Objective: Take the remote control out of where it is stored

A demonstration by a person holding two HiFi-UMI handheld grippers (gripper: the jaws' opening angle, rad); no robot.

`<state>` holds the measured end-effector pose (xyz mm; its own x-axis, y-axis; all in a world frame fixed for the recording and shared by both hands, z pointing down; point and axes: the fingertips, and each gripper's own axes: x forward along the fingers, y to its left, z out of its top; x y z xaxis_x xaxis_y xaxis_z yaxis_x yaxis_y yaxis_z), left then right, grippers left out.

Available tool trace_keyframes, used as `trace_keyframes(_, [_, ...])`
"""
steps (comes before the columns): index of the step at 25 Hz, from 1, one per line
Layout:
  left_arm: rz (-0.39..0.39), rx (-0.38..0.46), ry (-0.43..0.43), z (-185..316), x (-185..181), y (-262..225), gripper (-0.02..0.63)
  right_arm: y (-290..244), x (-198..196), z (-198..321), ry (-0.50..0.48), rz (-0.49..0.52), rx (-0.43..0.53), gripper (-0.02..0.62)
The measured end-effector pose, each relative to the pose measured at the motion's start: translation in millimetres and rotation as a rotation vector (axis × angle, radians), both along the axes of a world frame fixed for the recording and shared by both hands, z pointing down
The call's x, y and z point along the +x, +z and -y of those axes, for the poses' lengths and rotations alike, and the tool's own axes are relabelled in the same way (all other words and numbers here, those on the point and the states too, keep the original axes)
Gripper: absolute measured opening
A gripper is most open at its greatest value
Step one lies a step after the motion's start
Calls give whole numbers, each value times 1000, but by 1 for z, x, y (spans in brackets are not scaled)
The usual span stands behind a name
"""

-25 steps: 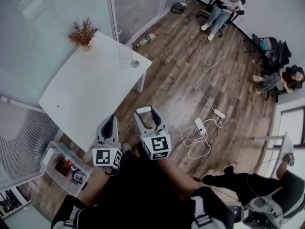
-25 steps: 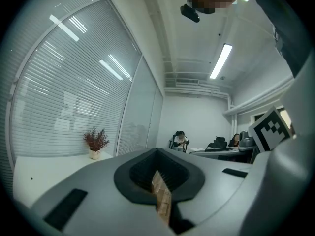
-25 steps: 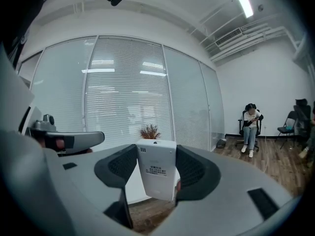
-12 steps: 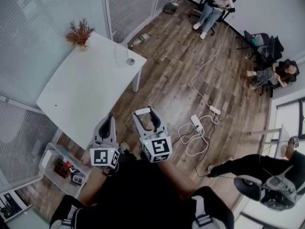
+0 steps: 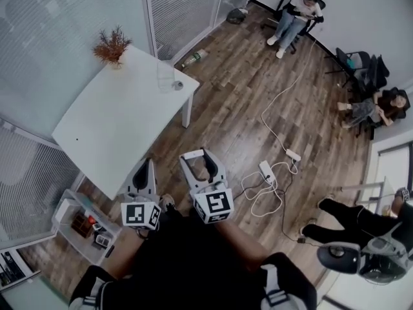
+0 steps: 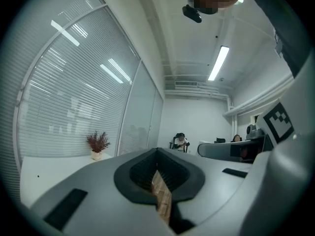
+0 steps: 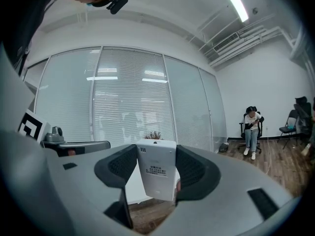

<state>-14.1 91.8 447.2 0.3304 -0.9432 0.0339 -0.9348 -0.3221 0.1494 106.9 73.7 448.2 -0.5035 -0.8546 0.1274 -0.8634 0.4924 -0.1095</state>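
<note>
Fingers (image 7: 119,167) of the right gripper (image 5: 201,162) are set wide and pressed on the two long sides of the white remote control (image 7: 156,173). It is held upright and slightly tilted, with its back label turned to the camera. The fingers of the left gripper (image 5: 146,173) are closed together with only a thin slit left, and nothing is held there.

The remote control is judged to be already out of its storage. It is carried in the air over the wooden floor (image 5: 251,102), beside the white desk (image 5: 116,121) and not above it. The smooth shell is gripped only at its edges, so a slip could be caused by a jolt or a slackened squeeze, and a fall to the hard floor would follow. The desk edge could be struck if the gripper is swung towards it. Further out, a power strip (image 5: 267,171) and a looped cable (image 5: 261,196) lie on the floor, and a stumble could be caused there.
</note>
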Motion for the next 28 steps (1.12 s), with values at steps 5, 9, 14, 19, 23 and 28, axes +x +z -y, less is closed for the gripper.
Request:
trace_keyframes(5, [0, 7, -5, 5, 2, -2, 5, 1, 5, 5, 3, 0, 23, 252])
trace_keyframes(9, [0, 7, 0, 7, 4, -2, 5, 1, 9, 6, 9, -7, 23, 252])
trace_keyframes(14, [1, 12, 1, 14, 4, -2, 5, 2, 9, 14, 11, -9, 31, 250])
trace_keyframes(19, [2, 23, 10, 16, 10, -7, 5, -3, 8, 14, 6, -9, 32, 250])
trace_keyframes(23, [5, 18, 4, 22, 9, -7, 5, -7, 7, 20, -9, -14, 37, 250])
trace_keyframes(28, [6, 19, 1, 17, 9, -4, 5, -4, 9, 16, -2, -10, 48, 250])
